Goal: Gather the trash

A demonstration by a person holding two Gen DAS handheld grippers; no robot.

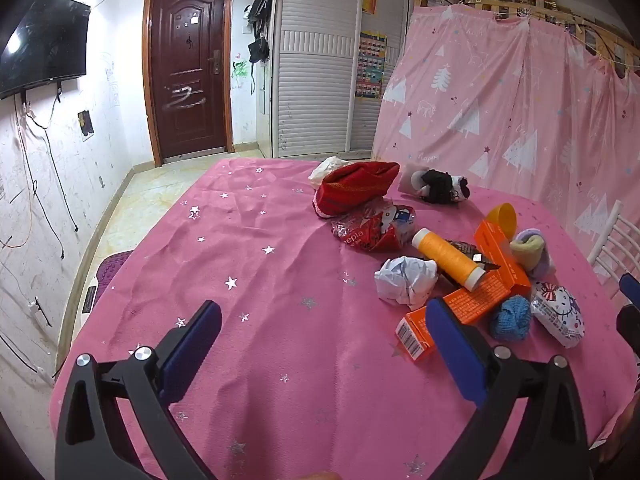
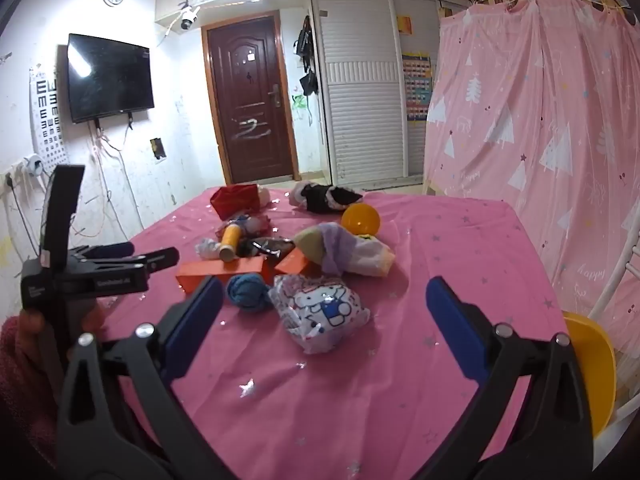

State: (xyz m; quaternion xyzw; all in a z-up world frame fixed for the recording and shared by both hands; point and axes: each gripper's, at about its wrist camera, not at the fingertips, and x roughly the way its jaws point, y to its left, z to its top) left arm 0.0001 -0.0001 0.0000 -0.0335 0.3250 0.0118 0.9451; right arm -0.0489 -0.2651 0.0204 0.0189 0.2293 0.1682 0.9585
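From the left wrist, the left tool (image 1: pixel 324 328) hangs with jaws wide apart and empty over bare, wrinkled pink star-print tabletop (image 1: pixel 248 240); a crumpled white paper ball (image 1: pixel 404 282) lies ahead on the right, touching an orange thread spool (image 1: pixel 450 258) and flattened orange cartons (image 1: pixel 468 304). From the right wrist, the right tool (image 2: pixel 324 312) also gapes empty around a crinkly cartoon-cat wrapper (image 2: pixel 320 312), with open cloth stretching right to the table's edge.
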